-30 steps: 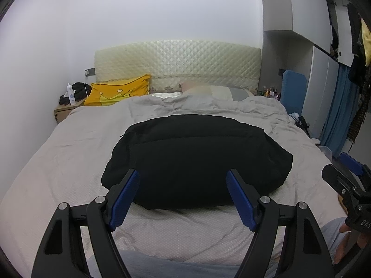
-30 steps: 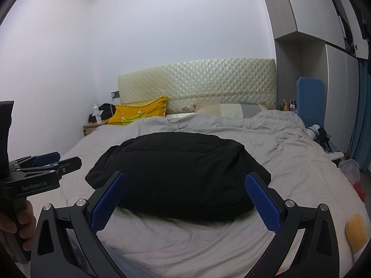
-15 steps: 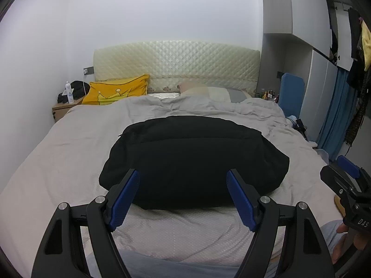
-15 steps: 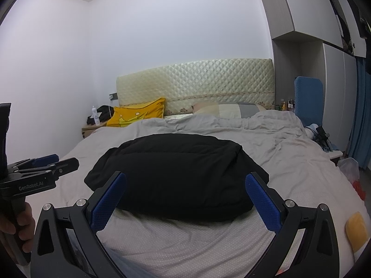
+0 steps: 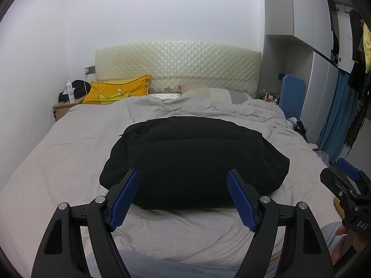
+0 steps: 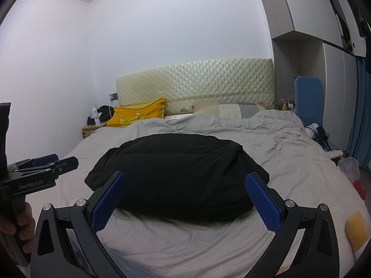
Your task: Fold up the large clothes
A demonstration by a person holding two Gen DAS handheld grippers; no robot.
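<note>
Stillness all round: nothing is shifting from a second ago. Folded puffy black garment [image 5: 194, 162] is lying mid-bed on the pale grey quilted bedspread [image 5: 58, 153], same spot. Left gripper [image 5: 183, 197] and right gripper [image 6: 185, 199] are both hovering just short of it, jaws spread wide, gripping nothing.

One black garment [image 5: 192, 162], two pillows [image 5: 118, 91], two grippers [image 5: 183, 195]

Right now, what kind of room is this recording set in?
A home bedroom, most likely: a wide bed under grey bedding, a cream quilted padded headboard, and a small wooden bedside table against the white wall.
</note>
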